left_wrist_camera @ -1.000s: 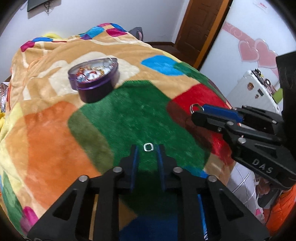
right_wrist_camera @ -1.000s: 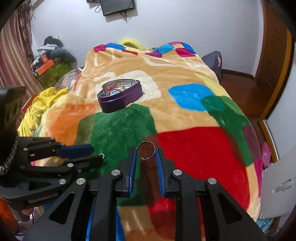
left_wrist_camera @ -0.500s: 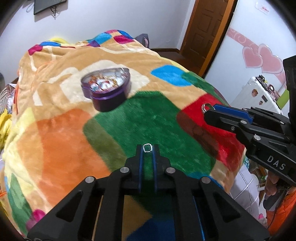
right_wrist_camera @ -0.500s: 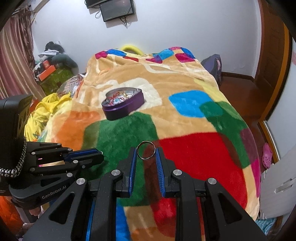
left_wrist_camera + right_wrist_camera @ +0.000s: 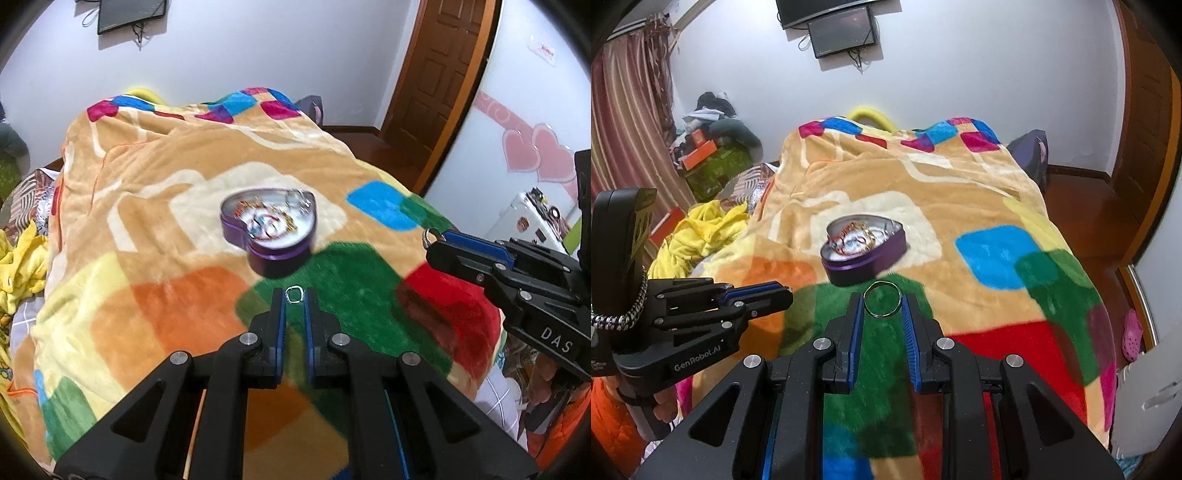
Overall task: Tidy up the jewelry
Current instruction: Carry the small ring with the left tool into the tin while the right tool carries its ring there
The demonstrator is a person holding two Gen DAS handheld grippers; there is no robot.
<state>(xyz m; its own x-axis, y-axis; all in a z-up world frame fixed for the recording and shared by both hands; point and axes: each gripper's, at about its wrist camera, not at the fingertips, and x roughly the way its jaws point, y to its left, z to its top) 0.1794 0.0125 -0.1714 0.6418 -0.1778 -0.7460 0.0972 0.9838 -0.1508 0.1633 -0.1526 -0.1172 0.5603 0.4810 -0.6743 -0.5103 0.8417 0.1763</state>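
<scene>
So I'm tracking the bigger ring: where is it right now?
The big ring is pinched at the tip of the right tool, held above the green patch of the blanket, just short of the purple heart tin.

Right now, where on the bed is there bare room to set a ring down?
Bare blanket all around the purple heart tin: the green patch before it, the blue and red patches to its right. The tin itself is crowded with jewelry; yellow clothes crowd the left edge.

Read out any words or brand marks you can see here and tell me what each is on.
"DAS": right gripper body, left wrist view.
"GenRobot.AI": left gripper body, right wrist view.
Red print on the white wall sign: too small to read.
Print inside the heart-shaped tin: blurred.
</scene>
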